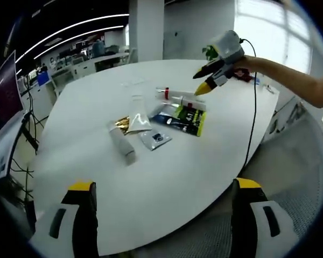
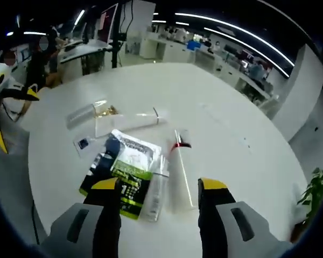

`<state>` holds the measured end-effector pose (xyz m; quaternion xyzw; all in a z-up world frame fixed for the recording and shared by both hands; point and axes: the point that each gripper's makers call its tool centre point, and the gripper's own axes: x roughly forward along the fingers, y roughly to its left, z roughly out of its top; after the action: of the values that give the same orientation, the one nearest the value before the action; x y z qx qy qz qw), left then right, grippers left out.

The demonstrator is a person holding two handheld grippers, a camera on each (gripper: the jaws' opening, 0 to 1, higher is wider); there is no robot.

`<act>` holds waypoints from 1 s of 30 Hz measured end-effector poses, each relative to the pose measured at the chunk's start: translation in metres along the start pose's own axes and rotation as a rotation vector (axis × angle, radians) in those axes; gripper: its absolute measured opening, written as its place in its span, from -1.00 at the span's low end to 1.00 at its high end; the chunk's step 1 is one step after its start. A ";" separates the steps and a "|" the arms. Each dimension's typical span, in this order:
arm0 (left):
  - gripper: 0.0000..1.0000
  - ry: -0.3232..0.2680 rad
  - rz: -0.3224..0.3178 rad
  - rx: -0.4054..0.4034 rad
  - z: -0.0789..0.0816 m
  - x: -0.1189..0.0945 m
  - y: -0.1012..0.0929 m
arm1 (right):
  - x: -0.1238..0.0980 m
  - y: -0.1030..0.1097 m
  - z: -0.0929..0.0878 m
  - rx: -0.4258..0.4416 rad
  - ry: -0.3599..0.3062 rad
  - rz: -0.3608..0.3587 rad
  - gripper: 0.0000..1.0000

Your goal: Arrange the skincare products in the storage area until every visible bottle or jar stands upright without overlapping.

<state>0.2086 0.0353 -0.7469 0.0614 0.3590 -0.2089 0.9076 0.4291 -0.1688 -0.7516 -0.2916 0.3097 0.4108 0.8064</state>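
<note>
Both grippers are open and hold nothing. The right gripper (image 2: pixel 159 188) hovers over a clear bottle (image 2: pixel 178 166) lying flat beside a green packet (image 2: pixel 121 169) mid-tabletop (image 2: pixel 226 107). The left gripper (image 1: pixel 161 188) hangs at the table's near edge, jaws wide apart.

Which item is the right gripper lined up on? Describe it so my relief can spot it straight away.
On the white round table, find the cluster of skincare items lying flat. Just past the right gripper, beside the green and black packet, lies a pale bottle. It alone has a red band at its neck.
</note>
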 end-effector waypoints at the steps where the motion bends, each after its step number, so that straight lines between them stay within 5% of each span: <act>1: 0.96 0.000 0.001 -0.002 0.000 0.000 0.000 | 0.002 -0.002 -0.001 0.001 0.004 -0.001 0.12; 30: 0.96 0.025 -0.002 -0.012 -0.006 0.002 0.001 | 0.037 -0.040 -0.040 -0.049 0.233 0.036 -0.23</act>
<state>0.2064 0.0367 -0.7520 0.0584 0.3718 -0.2070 0.9031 0.4698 -0.1992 -0.7958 -0.3515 0.3965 0.3961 0.7499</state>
